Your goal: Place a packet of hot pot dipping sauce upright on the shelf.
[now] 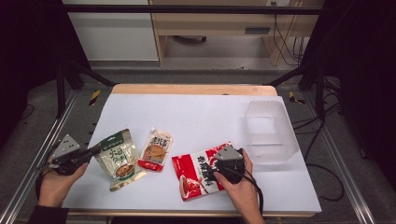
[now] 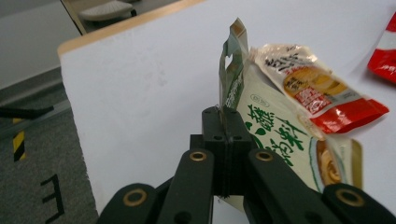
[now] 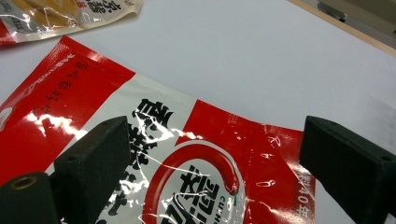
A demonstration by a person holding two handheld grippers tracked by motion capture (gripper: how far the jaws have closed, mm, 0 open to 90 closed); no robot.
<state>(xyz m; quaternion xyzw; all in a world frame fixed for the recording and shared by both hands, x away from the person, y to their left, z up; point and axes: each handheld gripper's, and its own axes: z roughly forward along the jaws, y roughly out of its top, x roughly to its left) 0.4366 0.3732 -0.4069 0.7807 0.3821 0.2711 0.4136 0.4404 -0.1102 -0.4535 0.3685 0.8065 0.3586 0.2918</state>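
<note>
A green-and-cream snack bag (image 1: 117, 158) lies at the table's front left. My left gripper (image 1: 95, 150) is shut on its left edge. In the left gripper view the black jaws (image 2: 224, 126) pinch the bag (image 2: 271, 135), whose top edge stands up. A small orange-and-red pouch (image 1: 157, 149) (image 2: 308, 79) lies just right of it. My right gripper (image 1: 219, 164) hovers open over a red-and-white bag (image 1: 194, 176), with its pads (image 3: 95, 149) spread wide above the print (image 3: 196, 172) and nothing between them.
A clear plastic bin (image 1: 271, 133) stands on the right side of the white table (image 1: 201, 112). The table's wooden far edge (image 1: 194, 89) borders a grey floor. Metal rails run along both sides. The orange pouch's corner (image 3: 60, 14) lies beyond the red bag.
</note>
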